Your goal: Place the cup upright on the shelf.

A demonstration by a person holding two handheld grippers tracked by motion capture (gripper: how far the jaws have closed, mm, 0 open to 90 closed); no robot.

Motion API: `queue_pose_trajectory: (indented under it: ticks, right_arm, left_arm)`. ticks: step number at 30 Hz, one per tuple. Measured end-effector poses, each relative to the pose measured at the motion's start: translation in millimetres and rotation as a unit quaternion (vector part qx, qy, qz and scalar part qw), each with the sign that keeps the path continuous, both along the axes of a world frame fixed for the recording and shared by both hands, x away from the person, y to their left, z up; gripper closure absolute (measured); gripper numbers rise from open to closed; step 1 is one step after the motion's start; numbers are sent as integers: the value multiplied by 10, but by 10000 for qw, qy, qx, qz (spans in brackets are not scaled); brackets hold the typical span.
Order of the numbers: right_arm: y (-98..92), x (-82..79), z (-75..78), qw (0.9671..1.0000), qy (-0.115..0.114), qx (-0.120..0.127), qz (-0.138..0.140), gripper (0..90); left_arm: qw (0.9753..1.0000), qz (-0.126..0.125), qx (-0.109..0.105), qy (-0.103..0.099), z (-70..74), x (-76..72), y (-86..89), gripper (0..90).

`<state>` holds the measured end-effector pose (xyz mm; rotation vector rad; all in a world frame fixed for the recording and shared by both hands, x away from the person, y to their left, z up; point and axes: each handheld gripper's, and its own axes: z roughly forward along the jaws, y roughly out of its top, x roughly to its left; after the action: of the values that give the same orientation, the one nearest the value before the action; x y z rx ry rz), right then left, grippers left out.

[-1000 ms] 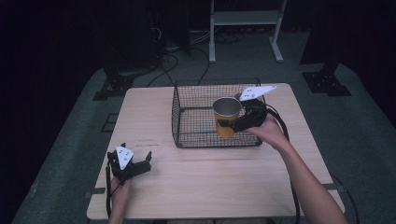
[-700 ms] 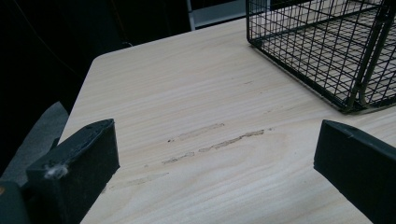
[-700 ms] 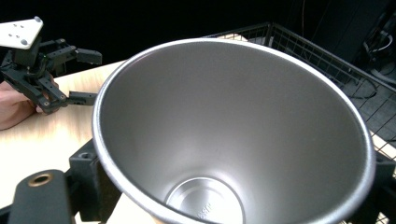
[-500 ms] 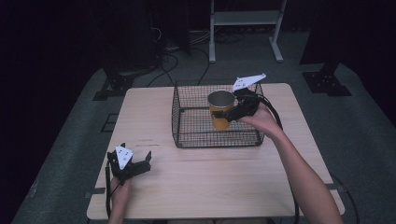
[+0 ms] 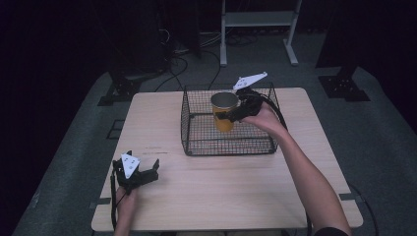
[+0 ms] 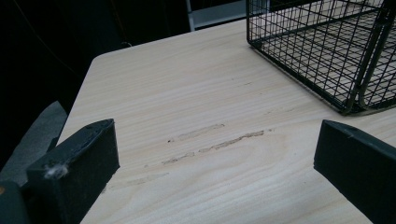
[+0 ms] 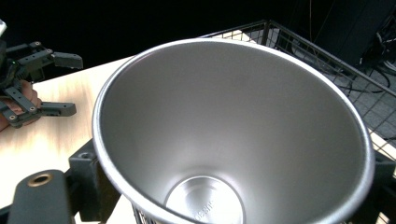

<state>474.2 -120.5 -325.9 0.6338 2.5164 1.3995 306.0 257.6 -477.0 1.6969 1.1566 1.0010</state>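
Wooden worktop (image 5: 236, 187): right gripper (image 5: 235, 114) clamps a yellow cup (image 5: 223, 112) over the wire basket (image 5: 196, 140); left gripper (image 5: 142, 175) rests, jaws apart.

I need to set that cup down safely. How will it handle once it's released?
The cup, a yellow tumbler with a bare metal inside, looks rigid and probably light. Its base is narrower than its mouth, so it may tip on the wire basket floor. Smooth walls could slip in the right gripper.

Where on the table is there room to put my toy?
The table is bare between the wire basket and its near edge, and also left of the basket. It is crowded at the basket, where the right tool holds the yellow cup, and around the left tool.
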Motion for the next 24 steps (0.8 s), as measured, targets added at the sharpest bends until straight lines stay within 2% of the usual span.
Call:
queue_pose_trajectory:
  ticks: [10, 24]
  right_arm:
    - [84, 175, -132, 9998, 175, -9, -1, 124]
    - [98, 304, -361, 9991, 354, -146, -157, 123]
  left_arm:
    - [10000, -1, -20, -2, 0, 2, 8, 0]
    - [10000, -4, -22, -3, 0, 0, 7, 0]
